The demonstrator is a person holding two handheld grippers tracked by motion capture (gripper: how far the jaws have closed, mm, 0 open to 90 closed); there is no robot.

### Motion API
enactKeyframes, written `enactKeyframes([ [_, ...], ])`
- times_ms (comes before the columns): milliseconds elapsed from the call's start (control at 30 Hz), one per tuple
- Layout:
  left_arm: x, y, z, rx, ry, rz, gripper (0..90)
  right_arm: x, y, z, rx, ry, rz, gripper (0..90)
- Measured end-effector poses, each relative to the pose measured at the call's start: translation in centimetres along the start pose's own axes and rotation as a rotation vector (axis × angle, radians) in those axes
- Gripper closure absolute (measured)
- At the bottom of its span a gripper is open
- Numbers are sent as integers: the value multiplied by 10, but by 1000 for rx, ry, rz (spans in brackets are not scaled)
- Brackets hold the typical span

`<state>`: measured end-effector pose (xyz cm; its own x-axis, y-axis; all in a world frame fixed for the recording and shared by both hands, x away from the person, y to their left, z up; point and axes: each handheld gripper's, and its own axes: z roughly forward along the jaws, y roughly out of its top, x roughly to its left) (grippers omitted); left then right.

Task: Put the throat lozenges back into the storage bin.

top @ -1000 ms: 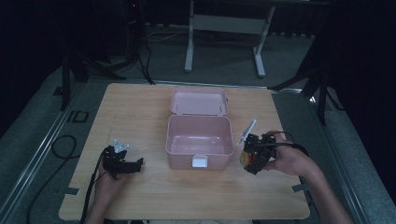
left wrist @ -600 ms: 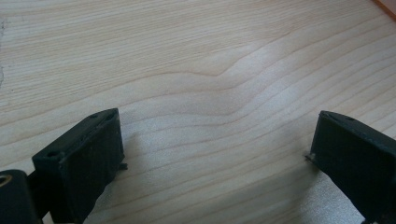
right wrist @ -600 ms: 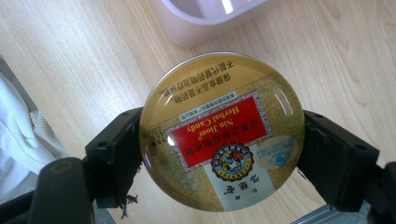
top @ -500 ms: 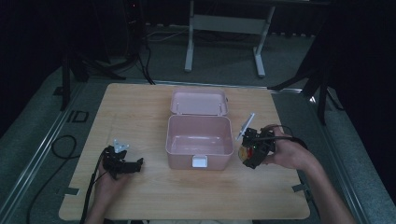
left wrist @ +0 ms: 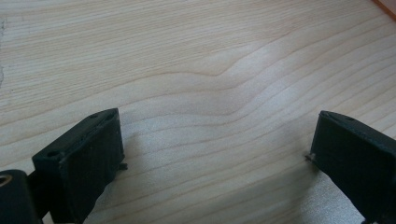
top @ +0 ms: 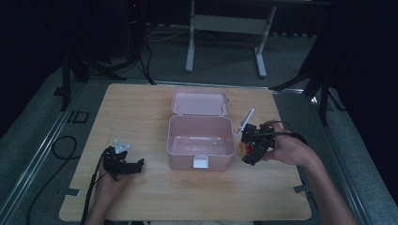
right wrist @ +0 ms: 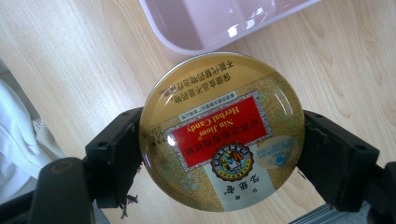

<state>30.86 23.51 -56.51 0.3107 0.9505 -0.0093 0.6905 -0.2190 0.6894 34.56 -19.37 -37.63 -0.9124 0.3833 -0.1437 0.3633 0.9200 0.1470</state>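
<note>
on the pale wooden bench [top: 155, 197], the open pink plastic box [top: 201, 140] sits mid-bench. just beside its right wall the right gripper [right wrist: 219, 154] pinches a round gold candy tin [right wrist: 222, 133]; carry it level over the rim before letting go. the left gripper [left wrist: 219, 154] rests spread near the front-left corner. the tin's underside is hidden, probably plain.

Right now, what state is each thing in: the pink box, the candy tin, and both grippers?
Pink box: open, lid laid back, nothing visible inside.
Candy tin: lidded, clamped between the jaws, beside the box's right edge.
Right gripper: shut on the tin.
Left gripper: open, nothing between its jaws, over bare table.
</note>
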Motion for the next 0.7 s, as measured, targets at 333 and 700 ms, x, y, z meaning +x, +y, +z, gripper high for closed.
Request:
enactKeyframes([
  [333,0,0,0,0,0,1,30,-1,8,-5,0,-8,-14,200],
  [700,0,0,0,0,0,0,30,-4,16,-11,-10,-10,-22,201],
])
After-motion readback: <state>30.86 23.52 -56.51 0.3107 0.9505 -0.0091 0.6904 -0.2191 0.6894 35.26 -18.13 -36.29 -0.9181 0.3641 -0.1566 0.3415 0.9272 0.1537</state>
